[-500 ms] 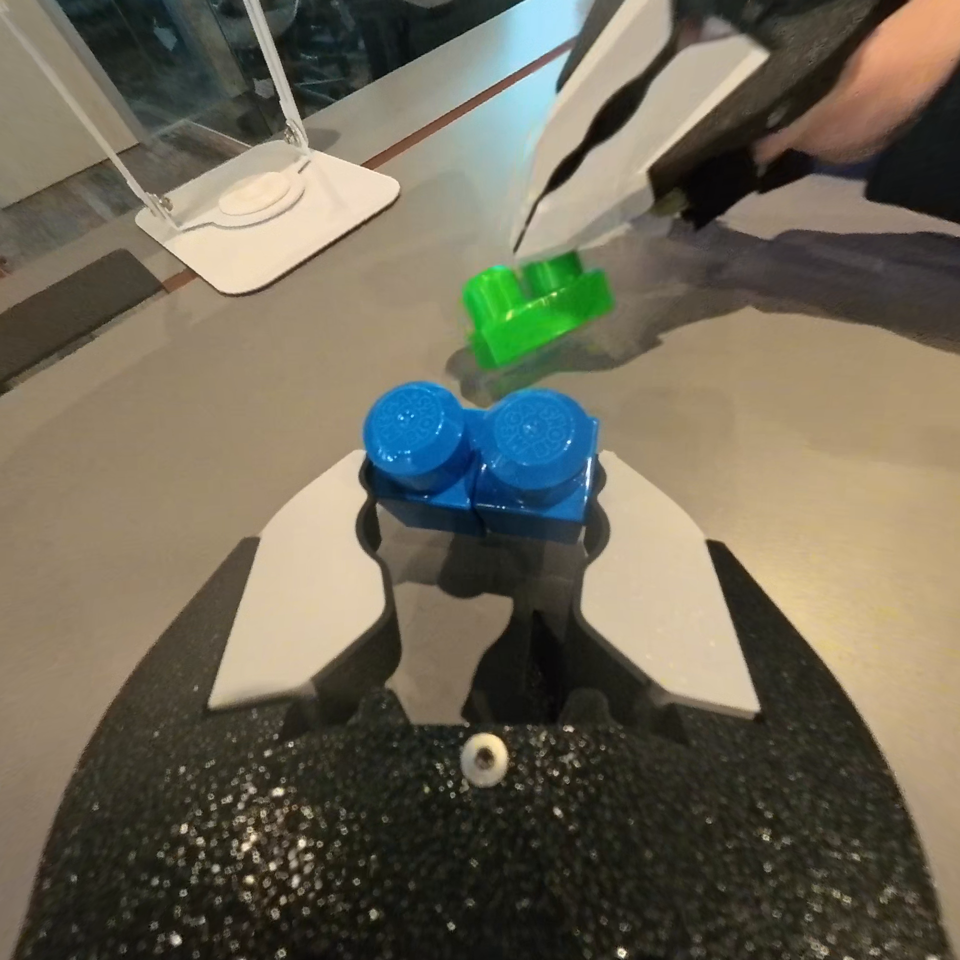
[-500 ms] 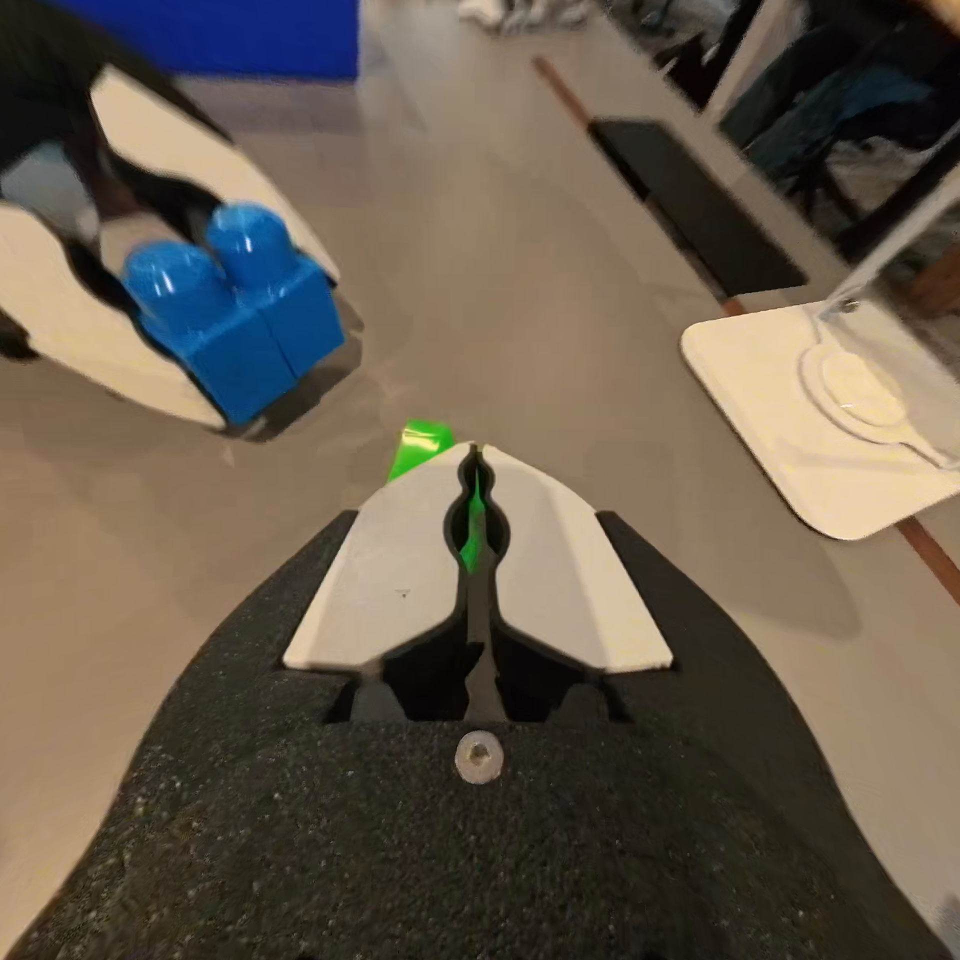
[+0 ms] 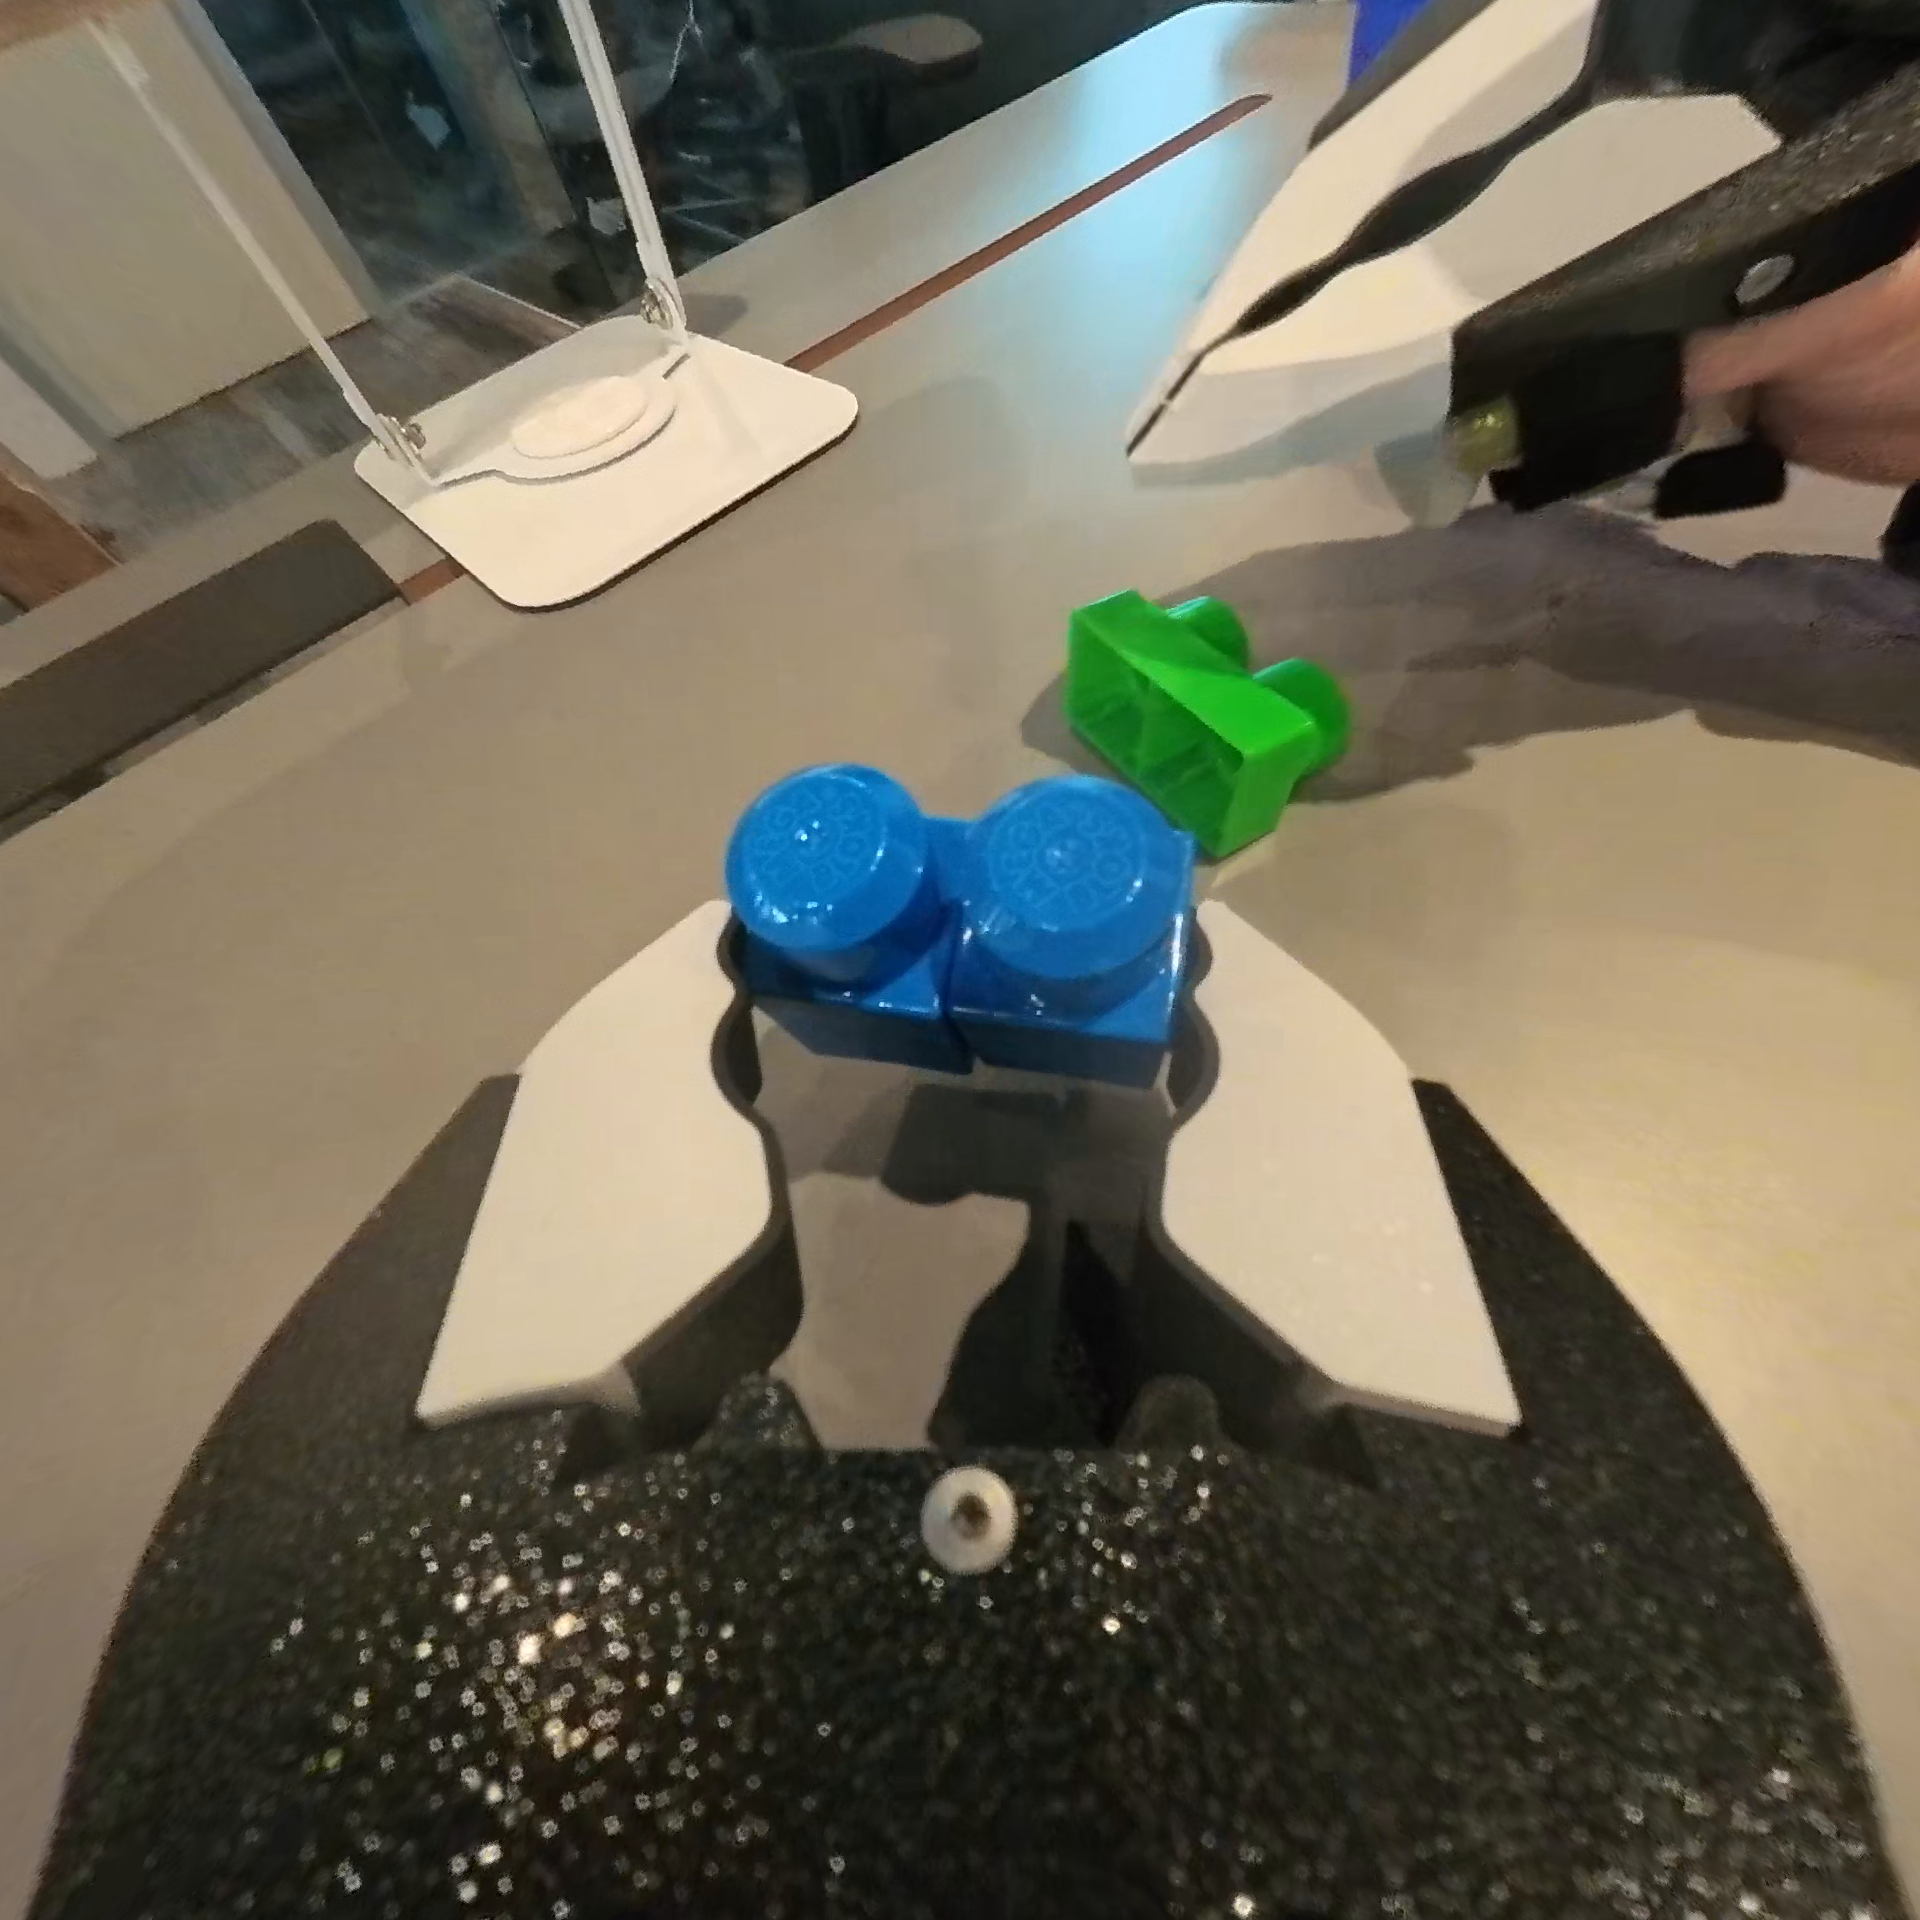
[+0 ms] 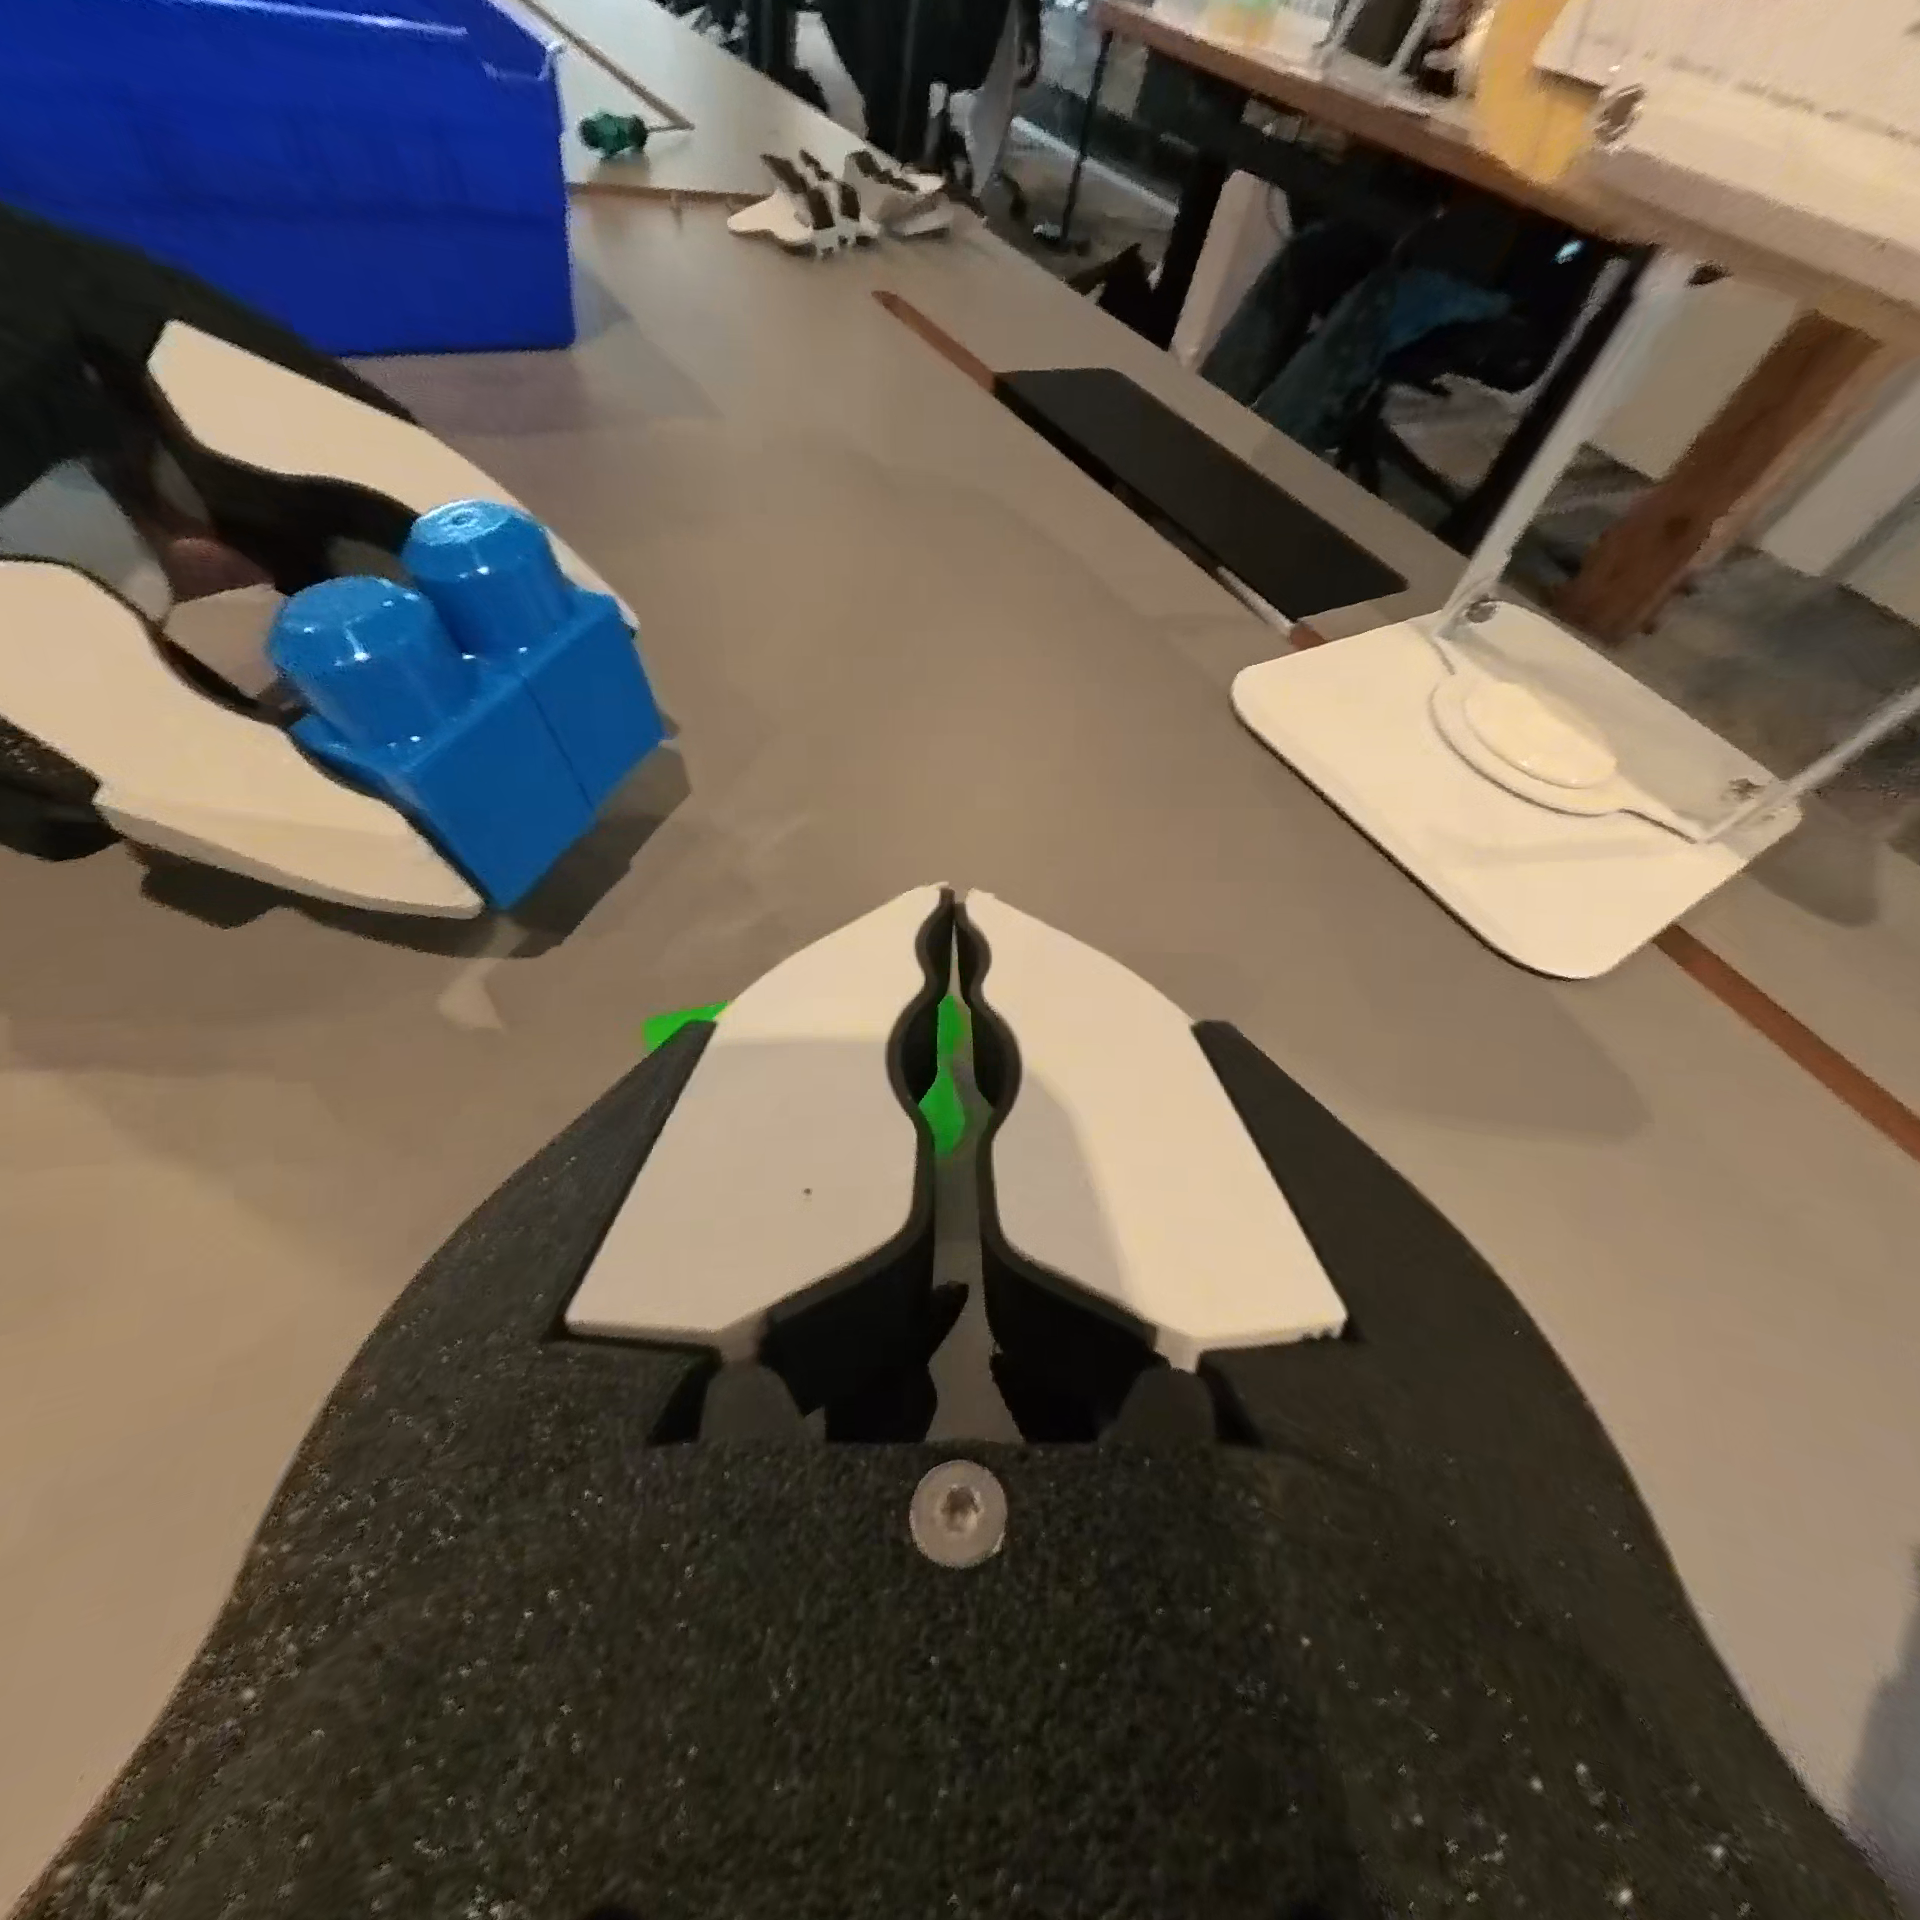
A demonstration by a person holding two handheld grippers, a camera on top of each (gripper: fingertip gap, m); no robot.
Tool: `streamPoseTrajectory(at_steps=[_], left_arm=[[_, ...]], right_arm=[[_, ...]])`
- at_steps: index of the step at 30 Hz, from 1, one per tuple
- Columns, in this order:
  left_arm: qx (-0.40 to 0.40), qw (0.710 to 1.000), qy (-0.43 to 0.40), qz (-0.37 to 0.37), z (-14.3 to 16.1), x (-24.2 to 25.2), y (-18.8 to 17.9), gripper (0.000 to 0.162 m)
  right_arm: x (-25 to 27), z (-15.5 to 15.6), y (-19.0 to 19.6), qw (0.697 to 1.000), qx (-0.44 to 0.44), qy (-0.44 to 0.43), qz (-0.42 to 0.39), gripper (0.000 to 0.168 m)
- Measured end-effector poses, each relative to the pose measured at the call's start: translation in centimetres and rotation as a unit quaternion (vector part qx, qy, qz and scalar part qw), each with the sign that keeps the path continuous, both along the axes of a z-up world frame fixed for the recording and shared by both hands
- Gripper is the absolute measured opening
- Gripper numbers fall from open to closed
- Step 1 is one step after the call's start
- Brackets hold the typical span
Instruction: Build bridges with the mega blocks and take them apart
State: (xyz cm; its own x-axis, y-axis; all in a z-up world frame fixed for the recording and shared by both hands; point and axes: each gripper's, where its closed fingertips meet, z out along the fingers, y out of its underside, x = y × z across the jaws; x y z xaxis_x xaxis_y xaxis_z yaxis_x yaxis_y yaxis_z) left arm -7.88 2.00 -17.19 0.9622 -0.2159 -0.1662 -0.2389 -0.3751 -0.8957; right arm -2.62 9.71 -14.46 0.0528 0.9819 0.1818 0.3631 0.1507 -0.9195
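Observation:
My left gripper [image 3: 961,920] is shut on a blue two-stud block [image 3: 966,1008], studs up, held low over the grey table [image 3: 312,935]. A green two-stud block [image 3: 1195,717] lies on its side on the table just beyond it, open underside facing me. My right gripper [image 3: 1148,442] hovers above and behind the green block, shut and empty. In the right wrist view the right gripper [image 4: 954,896] is shut, and the green block [image 4: 945,1101] shows only through the finger gap below it. The left gripper [image 4: 545,758] with the blue block [image 4: 488,758] is at the left.
A white stand base [image 3: 613,447] with clear uprights sits at the far left of the table, also in the right wrist view [image 4: 1507,810]. A black pad [image 4: 1195,488] lies at the table edge. A blue bin [image 4: 312,156] and spare white gripper fingers [image 4: 831,197] are farther off. My hands' fingertips stand some 11 cm from each other.
The green block, earlier tilted right under the right gripper's tips, now lies on its side on the table. The right gripper has risen away from it. The left gripper still holds the blue block.

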Motion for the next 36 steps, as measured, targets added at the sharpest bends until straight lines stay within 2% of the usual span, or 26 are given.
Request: streamPoseTrajectory(at_steps=[3,7,10,14,18,22,27,30,31,36], left_arm=[[0.001,1.000,0.006,0.000,0.0,0.0,-0.1,0.077],[0.003,1.000,0.014,0.001,0.0,0.0,-0.1,0.077],[0.002,1.000,0.020,0.001,-0.1,0.0,-0.2,0.077],[0.003,1.000,0.020,0.001,-0.1,-0.1,-0.2,0.076],[0.003,1.000,0.019,0.000,-0.1,-0.1,-0.3,0.077],[0.003,1.000,0.023,-0.002,-0.1,0.0,-0.3,0.077],[0.002,1.000,0.024,-0.003,-0.2,0.1,-0.3,0.077],[0.000,1.000,0.026,-0.004,-0.2,0.1,-0.3,0.077],[0.000,1.000,0.027,-0.005,-0.3,0.1,-0.3,0.077],[-0.005,0.999,0.033,-0.008,-0.4,0.3,-0.3,0.077]], right_arm=[[0.6,0.9,0.8,0.999,0.010,0.020,-0.035,0.001],[1.2,0.5,0.9,0.998,0.013,0.006,-0.067,0.014],[1.2,0.0,0.2,0.998,0.021,-0.014,-0.064,0.034],[1.0,-1.8,-1.2,0.996,0.001,-0.067,-0.058,0.072],[0.7,-3.1,-1.5,0.992,0.021,-0.098,-0.074,0.091],[1.3,-4.0,-0.9,0.985,0.059,-0.139,-0.085,0.092],[3.0,-3.5,1.3,0.979,0.069,-0.145,-0.124,0.083],[3.5,-3.3,1.7,0.981,0.047,-0.135,-0.131,0.072],[3.5,-3.3,1.5,0.983,0.032,-0.131,-0.125,0.065],[2.9,-4.2,0.8,0.983,-0.056,-0.122,-0.122,0.051]])
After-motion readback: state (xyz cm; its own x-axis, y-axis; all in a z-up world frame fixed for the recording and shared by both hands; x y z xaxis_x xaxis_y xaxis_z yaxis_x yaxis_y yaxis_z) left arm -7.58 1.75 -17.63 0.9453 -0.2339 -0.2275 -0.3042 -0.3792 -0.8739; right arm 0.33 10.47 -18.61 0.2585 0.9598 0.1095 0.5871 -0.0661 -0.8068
